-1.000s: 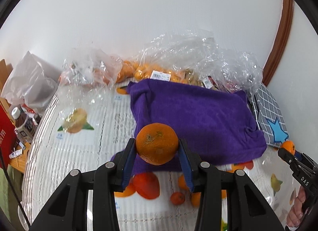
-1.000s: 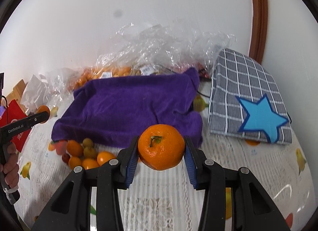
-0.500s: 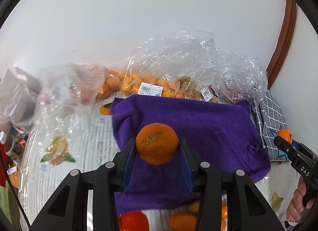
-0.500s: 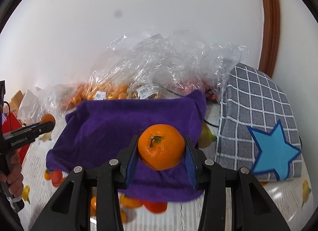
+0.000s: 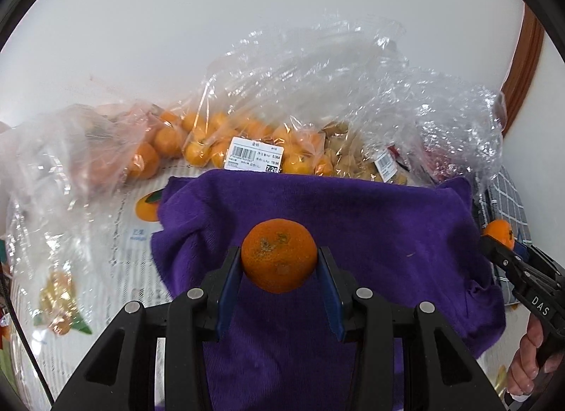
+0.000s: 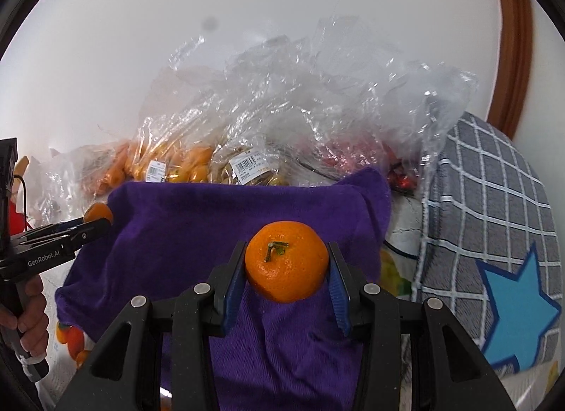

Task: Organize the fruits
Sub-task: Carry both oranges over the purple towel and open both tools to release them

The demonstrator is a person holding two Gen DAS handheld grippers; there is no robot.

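Left wrist view: the left gripper point(image 5: 279, 271) has its jaws squeezed onto a spotty orange point(image 5: 279, 256), one blue pad on each side, up in the air over the purple towel point(image 5: 370, 227).
Right wrist view: the right gripper point(image 6: 286, 271) has its jaws squeezed onto a stem orange point(image 6: 286, 265) the same way, green stem facing the camera, also over the purple towel point(image 6: 183, 227).
Where the oranges are: both are held up off the surface, not touching the cloth as far as I can tell.
How heavy: each orange looks small and light, easy for one gripper.
How soft: the peel is a bit squishy, so a hard squeeze could bruise it or make juice come out.
How slippery: the peel looks bumpy and dry, so I think it will not slide much, but a round fruit can roll out.
Where to hold: across the fat middle, like now, with the pads flat on both sides.
Putting down: the towel looks soft, so a low, gentle drop should stop it rolling.
Behind the towel: clear plastic bags point(image 5: 247, 128) with more small oranges sit by the wall.
To the right: a grey checked cushion point(image 6: 494, 220) with a blue star.
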